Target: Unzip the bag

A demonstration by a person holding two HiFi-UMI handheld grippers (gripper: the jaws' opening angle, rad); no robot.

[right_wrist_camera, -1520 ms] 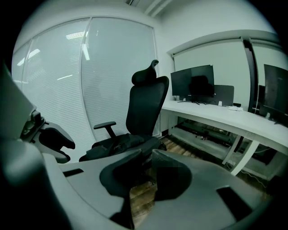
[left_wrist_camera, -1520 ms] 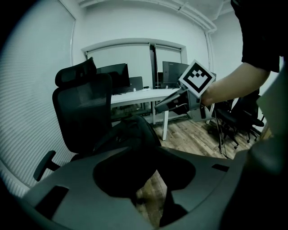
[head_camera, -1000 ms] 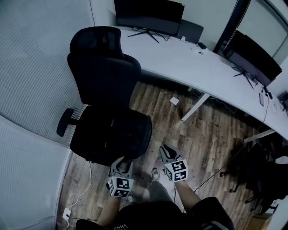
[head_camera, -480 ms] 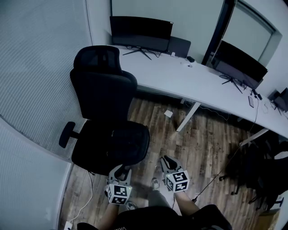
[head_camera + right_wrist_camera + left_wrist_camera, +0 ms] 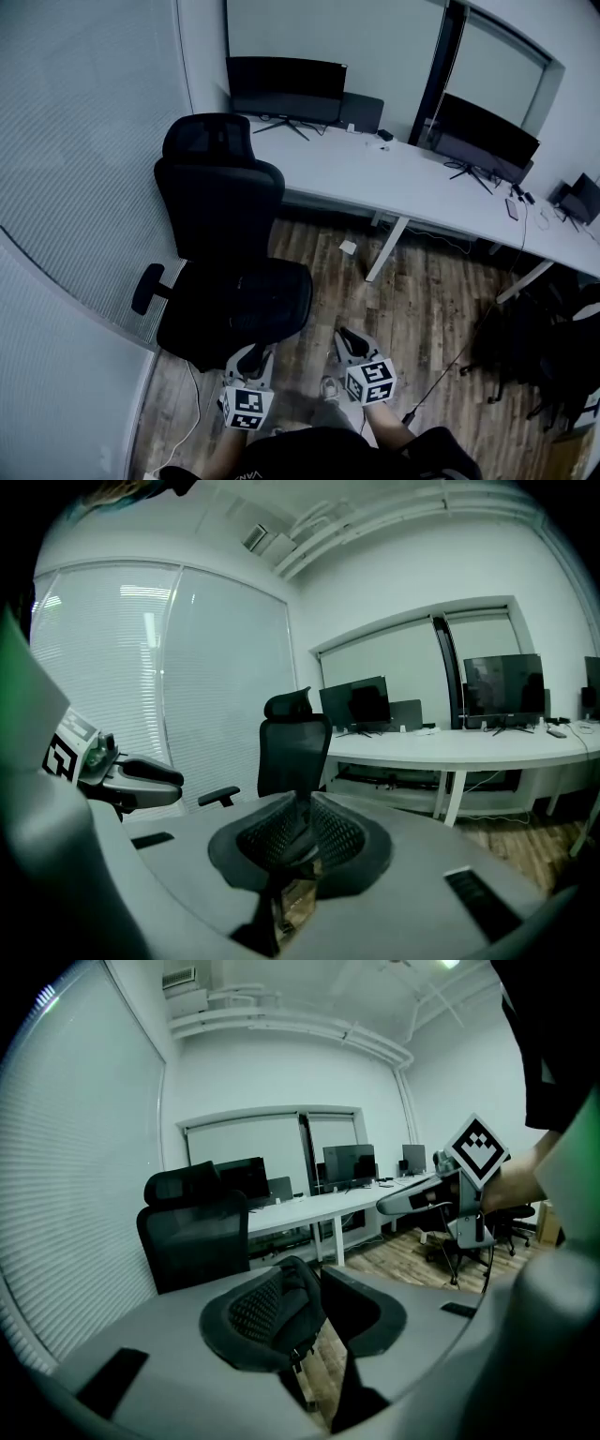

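While both hang empty, left gripper (image 5: pixel 251 356) jaws apart, right gripper (image 5: pixel 349 339) jaws together, the bag (image 5: pixel 548 361) is probably the dark heap at 3 o'clock on the floor (image 5: pixel 422 309); turn there, reopen right jaws.

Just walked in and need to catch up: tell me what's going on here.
A person stands facing a black chair, with a tool in each hand. The left tool is open and the right tool is shut. Both are empty and touch nothing. The unzipping has not begun.
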